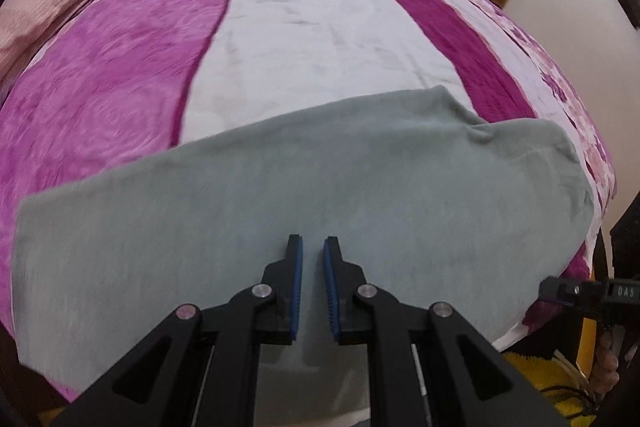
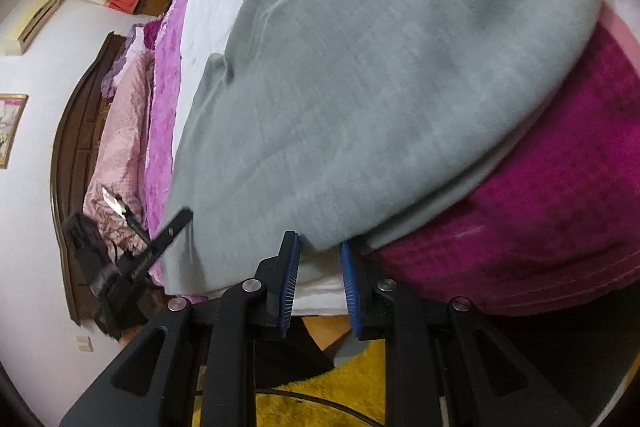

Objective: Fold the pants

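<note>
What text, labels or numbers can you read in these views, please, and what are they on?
"DAS": white letters on the right tongs body, cut off at the frame edge.
Lettering on the left tongs arm in the right wrist view: too blurred to read.
Nothing on the grey pants.

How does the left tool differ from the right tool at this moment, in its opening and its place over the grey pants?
The left tool has a narrow gap and sits over the middle of the grey pants, with nothing between its pads. The right tool is open wider and sits at the pants' edge, with cloth between its pads. Both have black arms and blue pads.
</note>
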`<state>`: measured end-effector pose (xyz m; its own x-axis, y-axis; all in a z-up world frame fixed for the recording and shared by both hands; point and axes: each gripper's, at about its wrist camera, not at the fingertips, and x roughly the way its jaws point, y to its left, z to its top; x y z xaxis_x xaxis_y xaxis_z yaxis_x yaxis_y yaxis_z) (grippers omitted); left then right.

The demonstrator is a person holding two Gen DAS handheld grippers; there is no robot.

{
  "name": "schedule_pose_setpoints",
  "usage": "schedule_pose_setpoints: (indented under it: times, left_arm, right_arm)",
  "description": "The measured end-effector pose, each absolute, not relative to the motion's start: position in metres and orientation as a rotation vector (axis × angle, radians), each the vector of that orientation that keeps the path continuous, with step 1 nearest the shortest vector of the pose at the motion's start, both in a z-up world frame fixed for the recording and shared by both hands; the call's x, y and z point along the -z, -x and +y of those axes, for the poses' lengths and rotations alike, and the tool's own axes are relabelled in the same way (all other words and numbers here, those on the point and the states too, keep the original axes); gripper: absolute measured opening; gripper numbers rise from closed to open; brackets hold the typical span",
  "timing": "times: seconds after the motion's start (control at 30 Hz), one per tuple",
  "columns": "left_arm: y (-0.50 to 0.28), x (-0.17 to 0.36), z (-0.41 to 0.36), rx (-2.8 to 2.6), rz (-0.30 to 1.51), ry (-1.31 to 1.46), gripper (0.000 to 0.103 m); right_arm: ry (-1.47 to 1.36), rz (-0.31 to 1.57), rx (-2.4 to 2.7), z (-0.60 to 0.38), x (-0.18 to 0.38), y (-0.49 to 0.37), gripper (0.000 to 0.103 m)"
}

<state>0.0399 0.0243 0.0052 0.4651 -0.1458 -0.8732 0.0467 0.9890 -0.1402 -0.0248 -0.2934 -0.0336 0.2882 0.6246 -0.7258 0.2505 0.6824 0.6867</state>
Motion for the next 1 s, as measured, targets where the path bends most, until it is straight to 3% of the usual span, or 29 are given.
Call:
schedule_pose_setpoints:
  times: [0.4, 0.47, 0.5, 0.73, 1.0]
  left_arm:
    - [-0.026, -0.001, 0.04, 0.1, 1.076, 0.152, 0.011]
    - [-0.025, -0.001, 0.04, 0.101, 1.076, 0.153, 0.011]
    - [-0.025, -0.001, 0.04, 0.101, 1.076, 0.154, 0.011]
    - [-0.023, -0.002, 0.04, 0.095, 1.076, 0.147, 0.011]
    - [-0.024, 0.0, 0.036, 0.086, 1.079, 0.117, 0.011]
  right_arm:
    - [-0.799, 1.197, -0.26, -0.29, 0.015, 0.015, 0.014]
    - [-0.786, 1.217, -0.285, -0.286, 0.02, 0.012, 0.009]
    - [-0.789, 1.217, -0.293, -0.286, 0.02, 0.012, 0.0]
    - [-0.736, 1.163, -0.343, -0.294, -0.004, 0.037, 0.0]
    - [-0.74, 1.334, -0.282, -0.296, 0.042, 0.026, 0.0]
